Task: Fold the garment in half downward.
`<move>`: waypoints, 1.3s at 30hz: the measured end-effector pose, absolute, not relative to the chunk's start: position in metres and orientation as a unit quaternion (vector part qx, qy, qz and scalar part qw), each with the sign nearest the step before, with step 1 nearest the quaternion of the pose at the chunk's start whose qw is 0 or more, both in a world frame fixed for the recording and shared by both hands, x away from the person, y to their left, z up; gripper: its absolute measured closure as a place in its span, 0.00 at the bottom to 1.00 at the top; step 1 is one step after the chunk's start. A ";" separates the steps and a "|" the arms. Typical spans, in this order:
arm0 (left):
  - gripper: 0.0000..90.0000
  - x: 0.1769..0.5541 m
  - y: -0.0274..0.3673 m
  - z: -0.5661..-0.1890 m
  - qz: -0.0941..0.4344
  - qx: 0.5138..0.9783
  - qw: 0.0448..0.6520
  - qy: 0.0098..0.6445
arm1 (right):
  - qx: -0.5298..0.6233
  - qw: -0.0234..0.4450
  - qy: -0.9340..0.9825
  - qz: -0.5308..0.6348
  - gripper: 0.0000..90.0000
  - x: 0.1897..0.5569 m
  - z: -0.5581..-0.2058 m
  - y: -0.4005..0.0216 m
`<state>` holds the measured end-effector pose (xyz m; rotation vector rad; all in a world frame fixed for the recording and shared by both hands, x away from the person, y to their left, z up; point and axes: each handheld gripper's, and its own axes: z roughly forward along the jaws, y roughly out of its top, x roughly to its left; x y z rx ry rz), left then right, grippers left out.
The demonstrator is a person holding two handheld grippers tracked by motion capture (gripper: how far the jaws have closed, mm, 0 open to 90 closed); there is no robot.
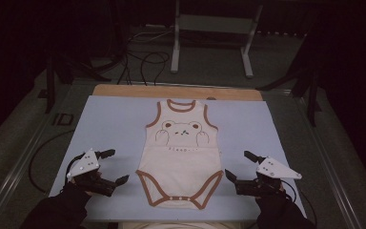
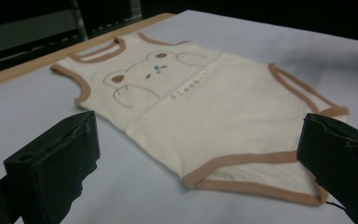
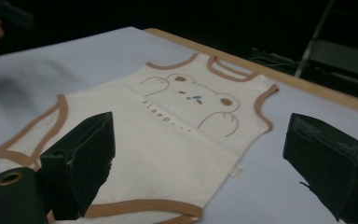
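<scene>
While spread flat, front up, at the middle of the blue mat (image 1: 109, 124): a cream bodysuit (image 1: 181, 157) with brown trim and a bear print, neck toward the far wooden edge (image 1: 124, 90). Just left of its leg opening, apart from it, the left gripper (image 1: 116, 166), jaws wide. Just right, likewise clear of the cloth, the right gripper (image 1: 237, 165), jaws wide too.
</scene>
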<state>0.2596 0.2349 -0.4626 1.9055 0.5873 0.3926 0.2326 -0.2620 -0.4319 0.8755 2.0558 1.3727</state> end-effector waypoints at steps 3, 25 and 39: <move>0.00 0.262 0.232 -0.454 0.167 0.801 0.523 0.239 | 0.318 0.265 0.756 0.506 0.10 0.235 -0.421 -0.263; 0.00 0.296 0.204 -0.418 0.150 0.819 0.509 0.219 | 0.301 0.278 0.758 0.508 0.10 0.266 -0.390 -0.248; 0.00 0.313 0.189 -0.422 0.142 0.828 0.491 0.231 | 0.299 0.263 0.771 0.497 0.10 0.284 -0.399 -0.235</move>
